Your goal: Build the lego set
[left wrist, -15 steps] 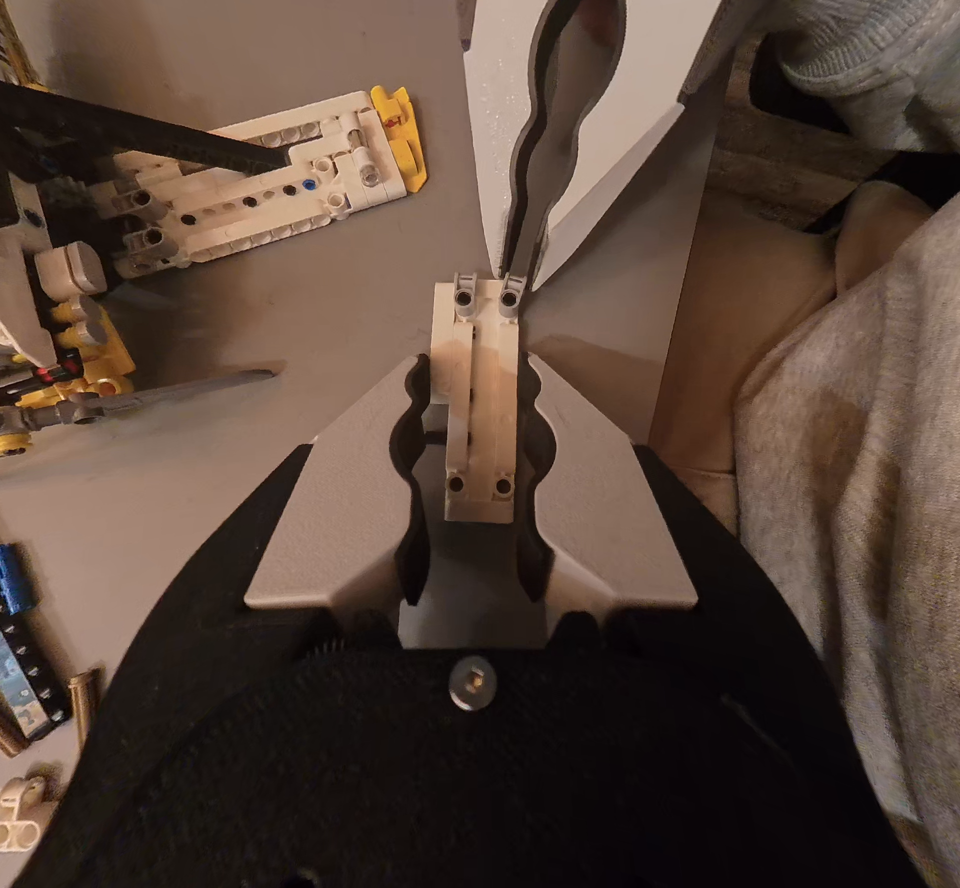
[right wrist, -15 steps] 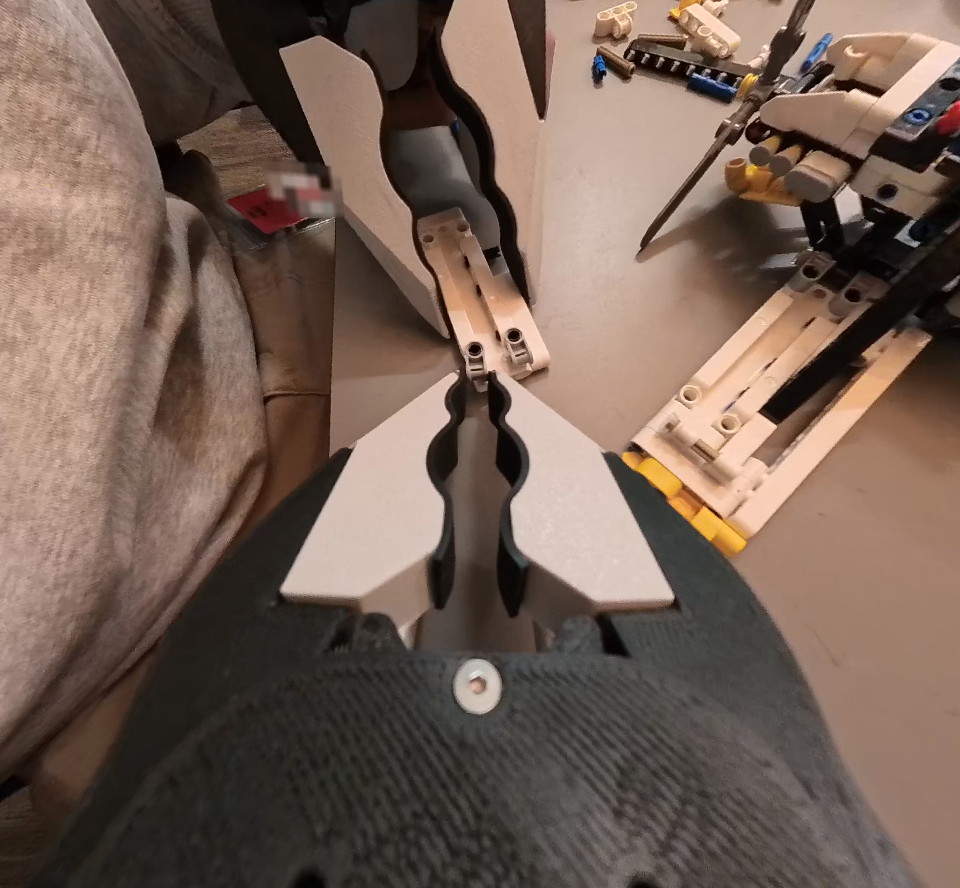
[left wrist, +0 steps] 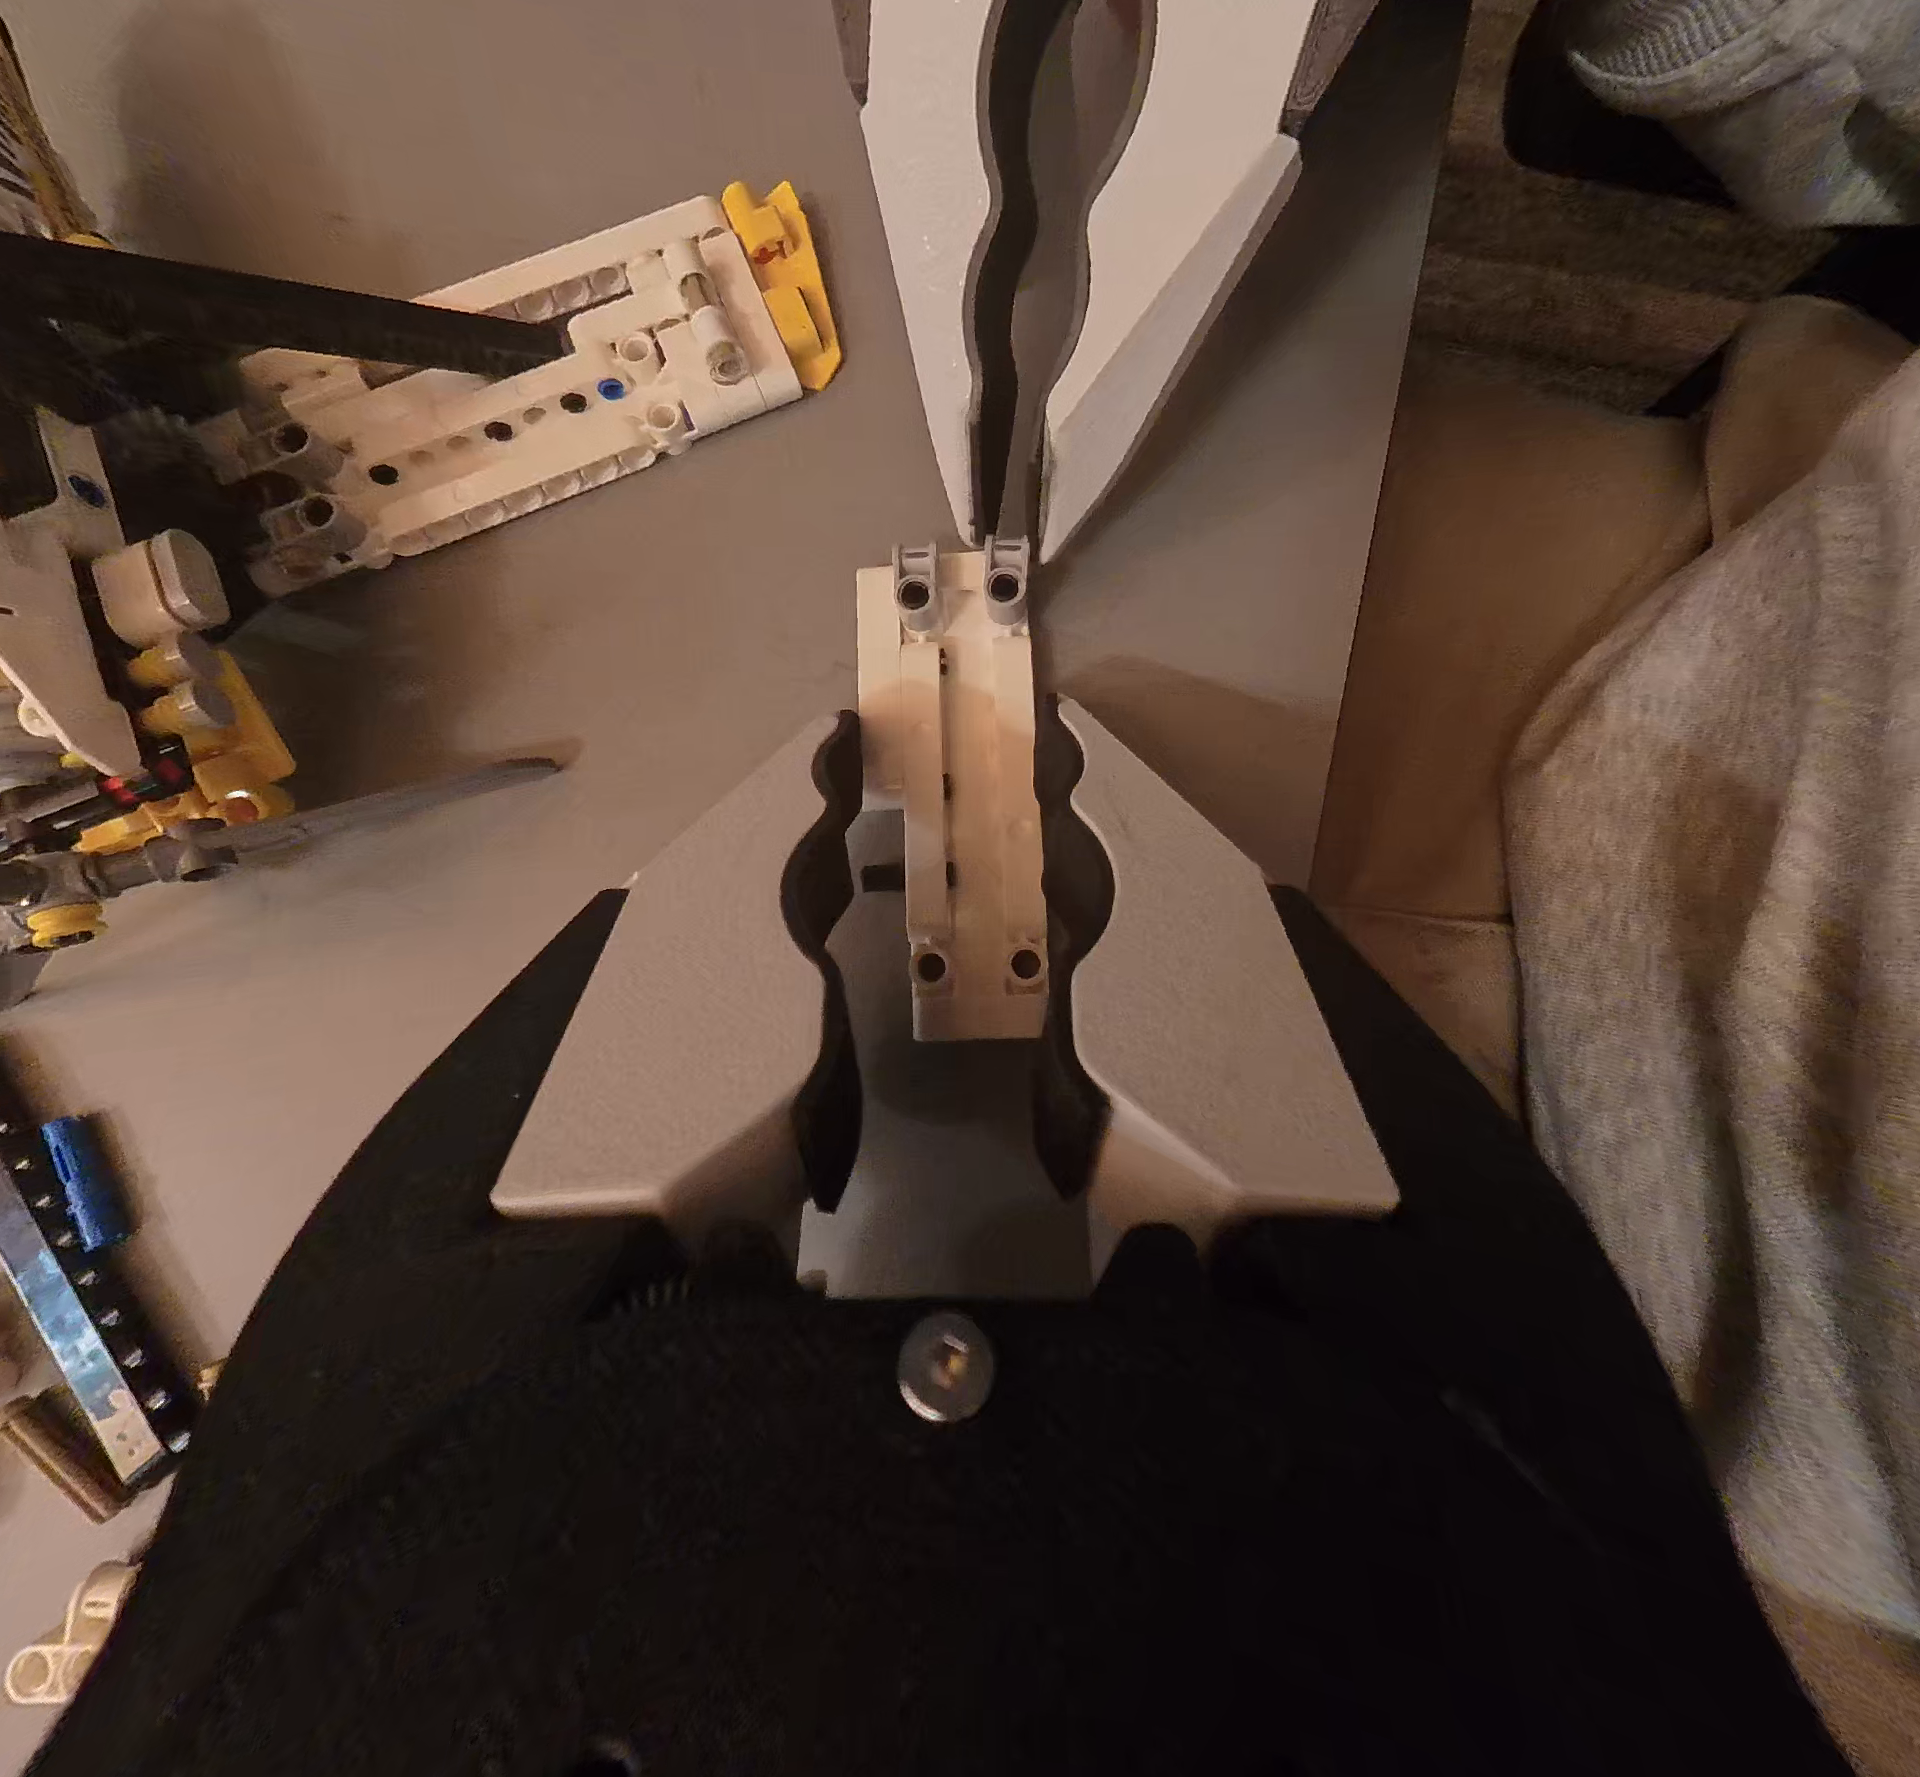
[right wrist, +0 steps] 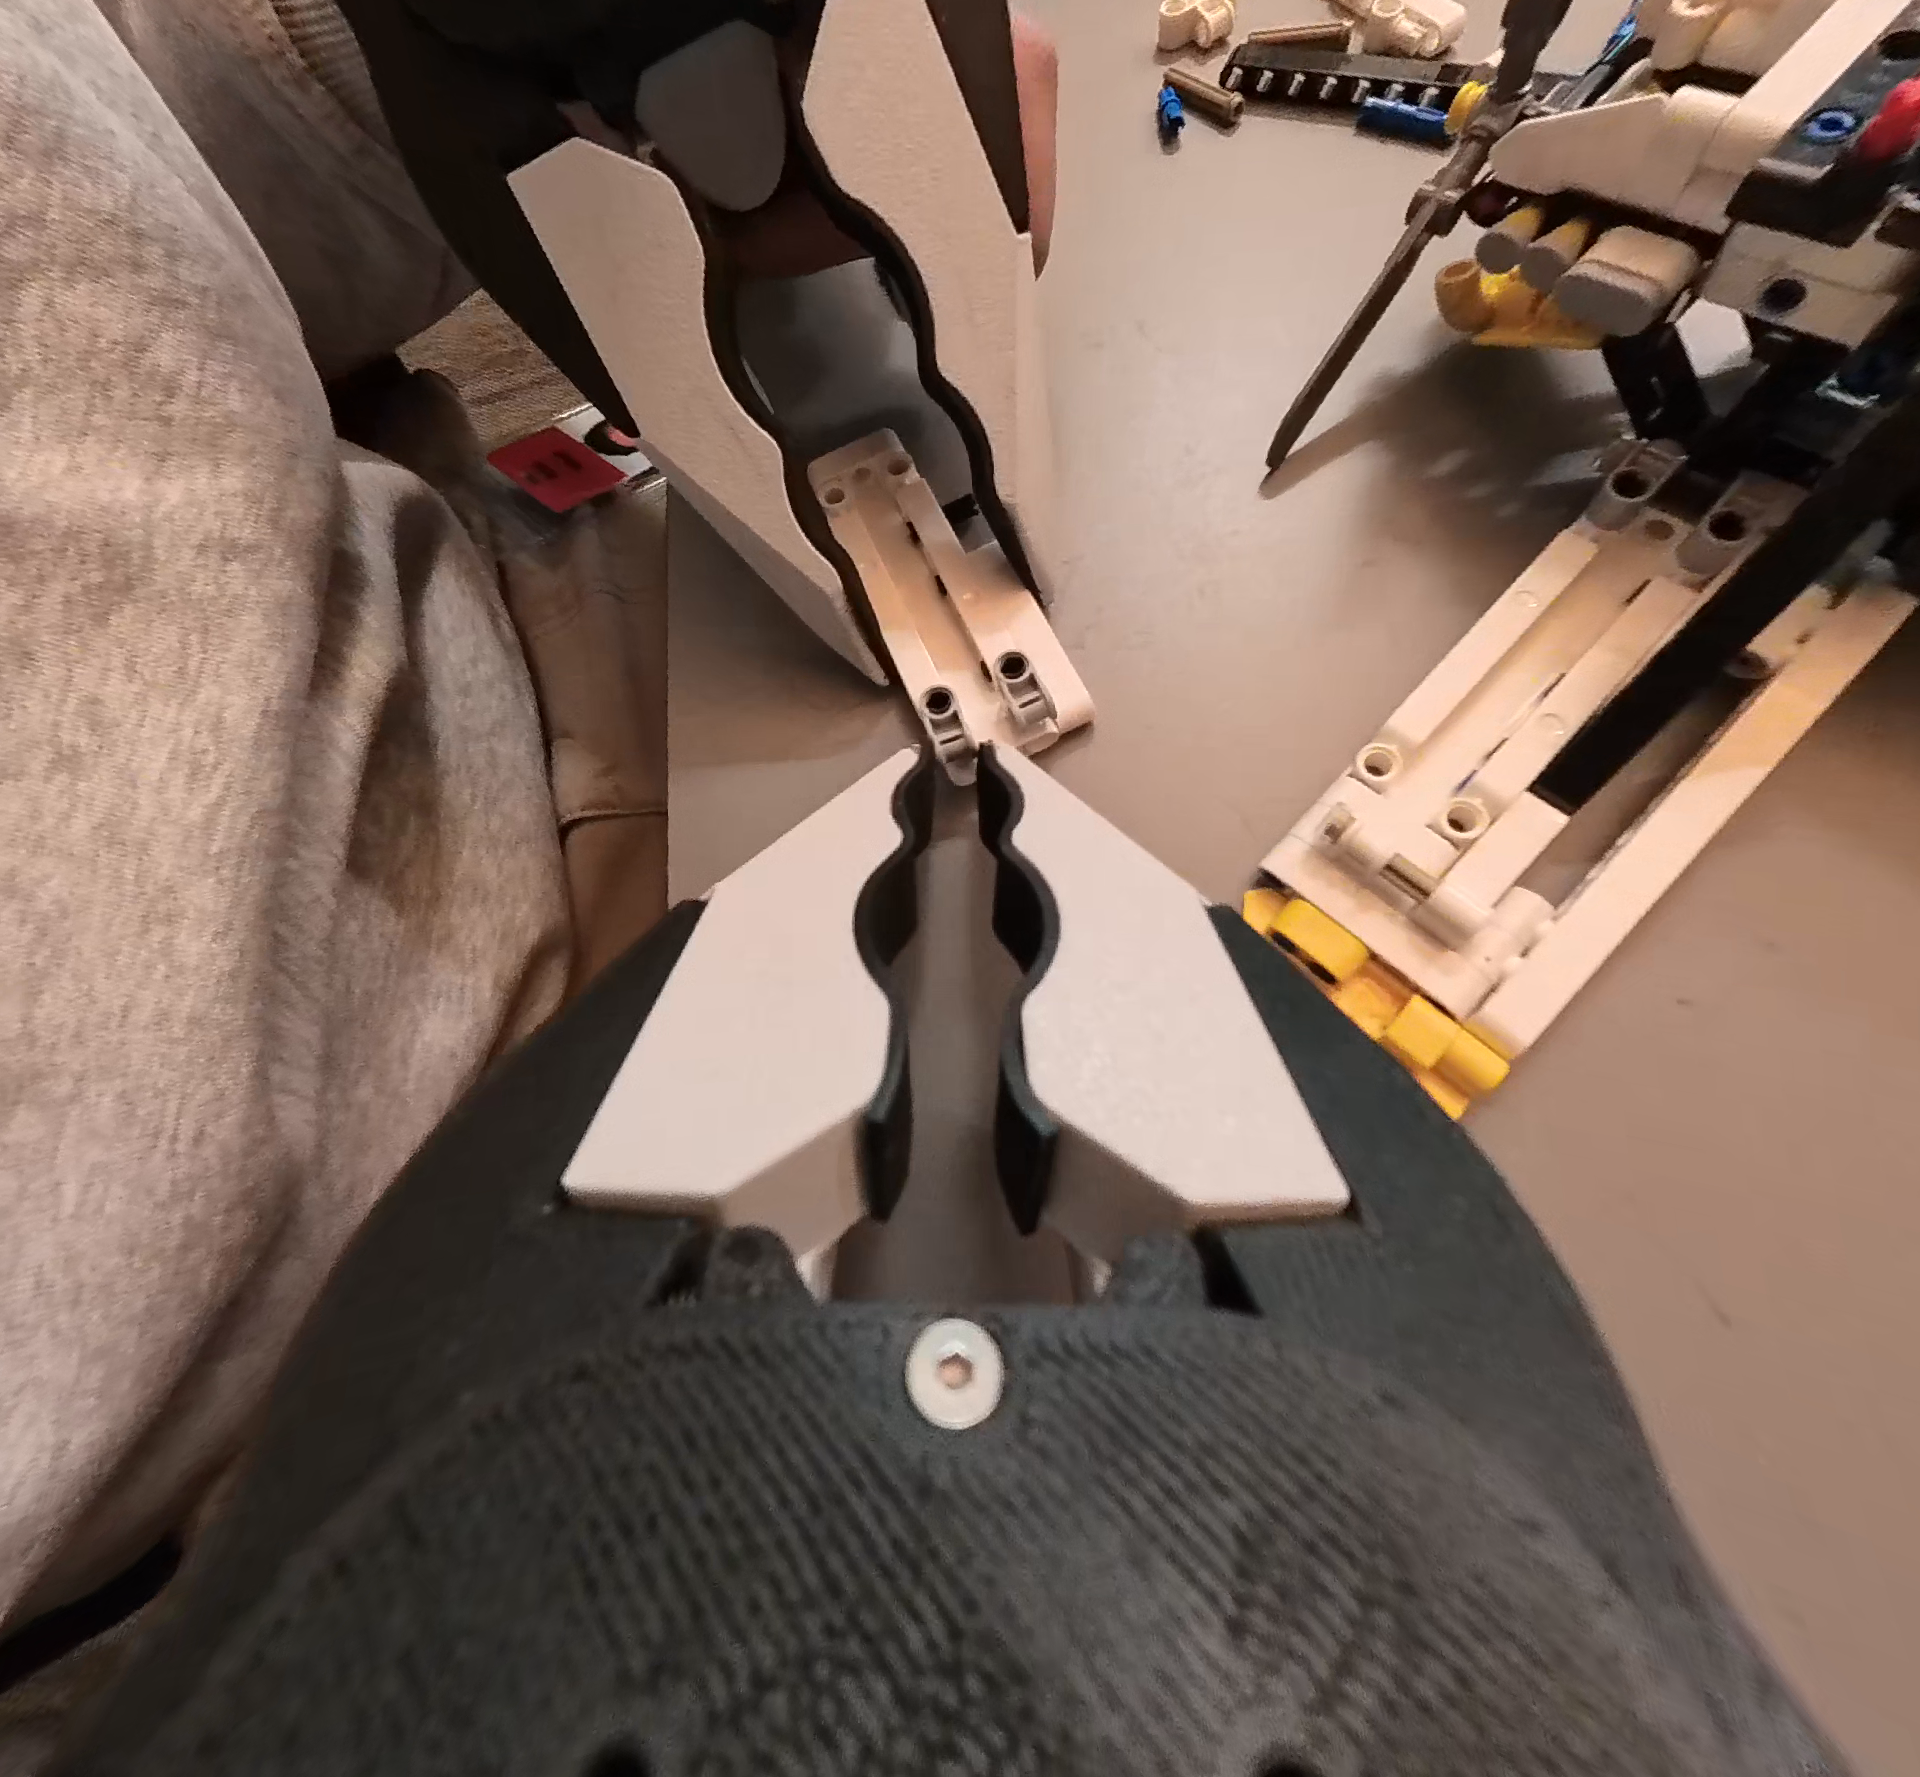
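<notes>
The left gripper clamps a small white sub-assembly of flat lego beams lengthwise between its jaws, held just above the grey table close to its near edge. Two light grey pin connectors stick out of the far end of the piece. The right gripper meets it head-on, its jaws pinched shut on one light grey connector. Beyond the edge, right beside both tools, is a person's grey sleeve. Toward the middle of the table the surface is bare up to a white lego frame with yellow end pieces, joined to a larger white, black and yellow model. Loose parts lie scattered toward the far side.
</notes>
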{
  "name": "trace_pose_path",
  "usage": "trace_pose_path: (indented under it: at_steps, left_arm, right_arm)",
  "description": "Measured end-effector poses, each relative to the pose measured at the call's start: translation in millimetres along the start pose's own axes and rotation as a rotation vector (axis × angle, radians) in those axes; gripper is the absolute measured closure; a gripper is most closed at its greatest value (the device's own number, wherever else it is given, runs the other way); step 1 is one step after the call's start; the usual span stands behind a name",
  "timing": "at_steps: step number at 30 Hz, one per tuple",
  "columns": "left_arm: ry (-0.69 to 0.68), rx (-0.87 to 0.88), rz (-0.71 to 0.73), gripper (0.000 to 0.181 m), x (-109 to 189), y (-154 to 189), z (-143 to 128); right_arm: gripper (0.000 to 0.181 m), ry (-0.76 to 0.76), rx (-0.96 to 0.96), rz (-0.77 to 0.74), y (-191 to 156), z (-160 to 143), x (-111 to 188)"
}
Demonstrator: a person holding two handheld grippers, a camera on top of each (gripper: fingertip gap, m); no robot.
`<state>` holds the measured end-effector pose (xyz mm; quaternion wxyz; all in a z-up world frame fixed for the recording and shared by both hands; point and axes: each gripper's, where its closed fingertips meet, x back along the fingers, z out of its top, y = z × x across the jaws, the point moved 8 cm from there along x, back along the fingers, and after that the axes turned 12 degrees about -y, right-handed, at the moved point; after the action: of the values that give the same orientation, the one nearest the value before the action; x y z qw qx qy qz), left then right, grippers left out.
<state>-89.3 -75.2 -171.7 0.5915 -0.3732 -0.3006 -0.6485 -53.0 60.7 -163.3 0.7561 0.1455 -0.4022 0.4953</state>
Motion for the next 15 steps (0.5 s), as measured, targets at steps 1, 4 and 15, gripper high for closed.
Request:
trace_pose_path:
  at_steps: [1, 4, 15]
  left_arm:
    - [0.000, -0.001, 0.000, 0.146, 0.0, -0.1, 0.0]
    - [0.000, -0.005, 0.003, 0.146, 0.0, 0.3, -0.1]
    - [-0.001, 0.005, 0.007, 0.144, 0.1, -0.6, -0.1]
  right_arm:
    - [0.176, 0.000, -0.003, -0.002, 0.5, 0.1, -0.1]
    - [0.181, 0.000, -0.012, -0.018, 1.9, 0.4, -0.7]
    - [0.169, 0.017, 0.064, -0.078, -4.6, 0.9, -0.4]
